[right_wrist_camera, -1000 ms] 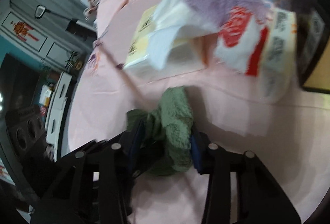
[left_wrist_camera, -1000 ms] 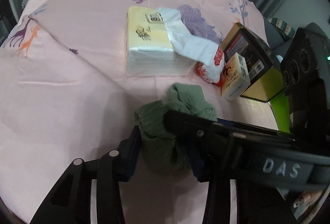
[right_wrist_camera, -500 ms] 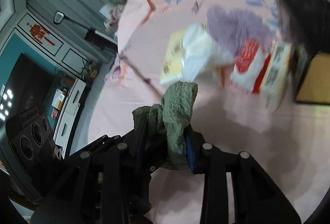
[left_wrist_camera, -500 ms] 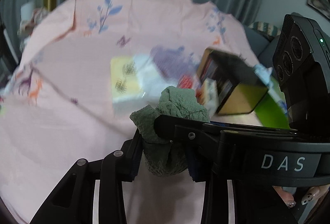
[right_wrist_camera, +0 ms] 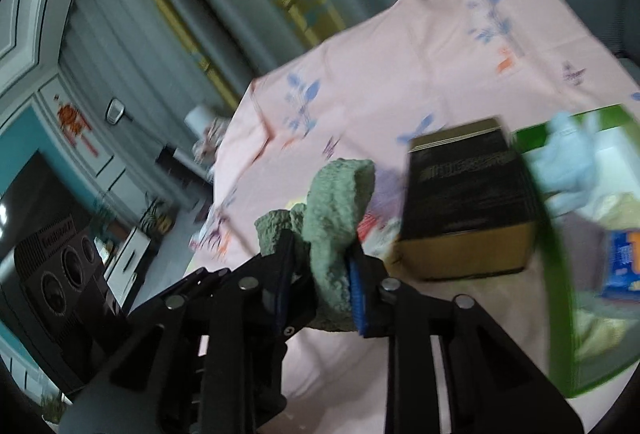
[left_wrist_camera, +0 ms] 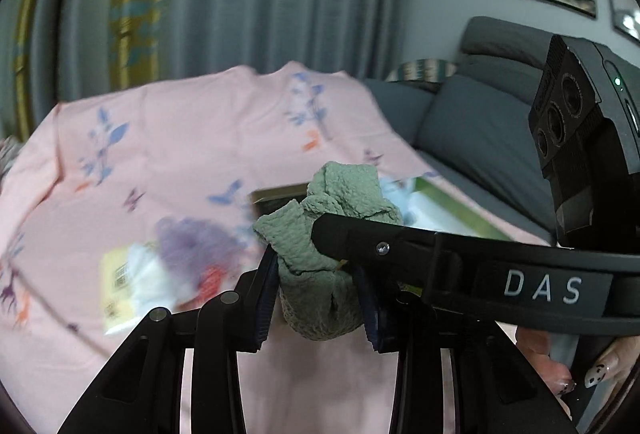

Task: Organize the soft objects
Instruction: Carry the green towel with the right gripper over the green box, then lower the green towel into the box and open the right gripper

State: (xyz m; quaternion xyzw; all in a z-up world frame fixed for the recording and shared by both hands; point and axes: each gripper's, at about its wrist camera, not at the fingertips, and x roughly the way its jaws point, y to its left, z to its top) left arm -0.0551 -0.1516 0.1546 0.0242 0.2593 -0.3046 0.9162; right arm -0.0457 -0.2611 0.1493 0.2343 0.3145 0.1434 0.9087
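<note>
Cloth (left_wrist_camera: 320,266) green, bunched, clamped in left gripper (left_wrist_camera: 316,298) | right gripper (right_wrist_camera: 320,274) closing further on same cloth | handling: light, limp, compressible; judged safest pinched at thick folds | position: above pink sheet (left_wrist_camera: 160,138), black box (right_wrist_camera: 468,194) and green bin (right_wrist_camera: 556,274) beyond on right | change: cloth lifted off sheet, both grippers raised.
</note>
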